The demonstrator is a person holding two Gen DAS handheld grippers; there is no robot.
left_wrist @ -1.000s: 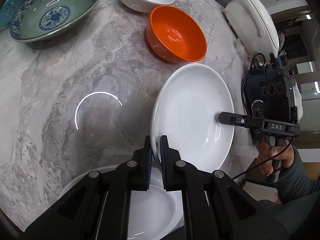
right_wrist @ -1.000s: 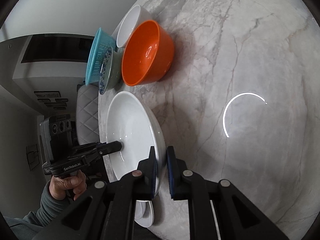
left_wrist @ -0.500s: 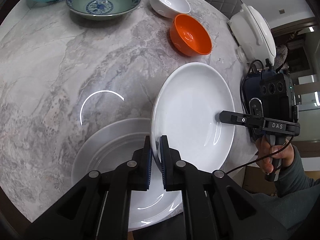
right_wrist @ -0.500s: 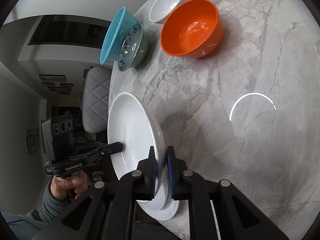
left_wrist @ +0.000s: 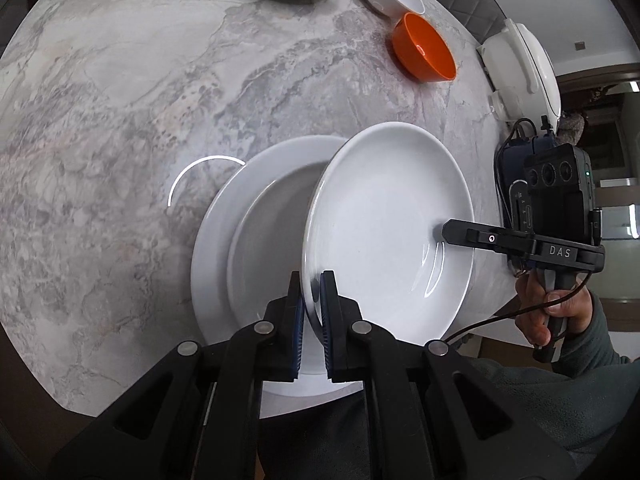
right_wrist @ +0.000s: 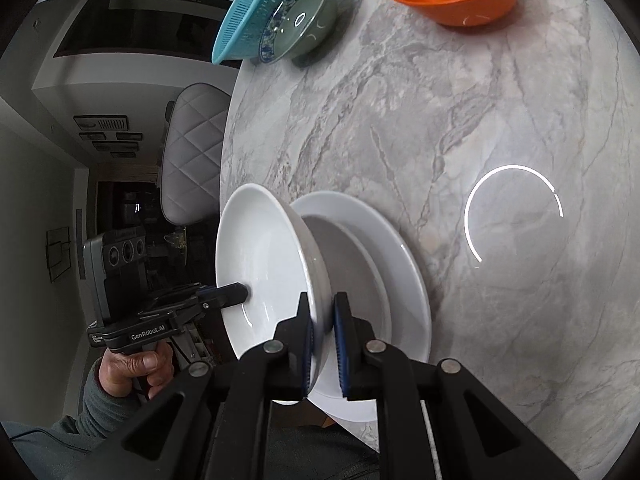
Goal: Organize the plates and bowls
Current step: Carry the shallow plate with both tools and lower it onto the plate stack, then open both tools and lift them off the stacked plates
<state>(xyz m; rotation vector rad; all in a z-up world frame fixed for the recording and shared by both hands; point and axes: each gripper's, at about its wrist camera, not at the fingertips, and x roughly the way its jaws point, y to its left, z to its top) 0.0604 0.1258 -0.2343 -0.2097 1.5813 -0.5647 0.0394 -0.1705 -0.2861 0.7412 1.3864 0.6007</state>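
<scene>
- Glazed white deep plate held tilted above the stacked plates; left gripper and right gripper clamp opposite rims.
- Risk: uneven lowering may clash or chip rims.
- Farther off: orange bowl well clear.

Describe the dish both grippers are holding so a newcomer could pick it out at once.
On the marble table, at its near edge, a white plate lies flat. Above it hangs the deep white dish, tilted, its rim pinched by the left gripper and right gripper: the only dish off the table.
</scene>
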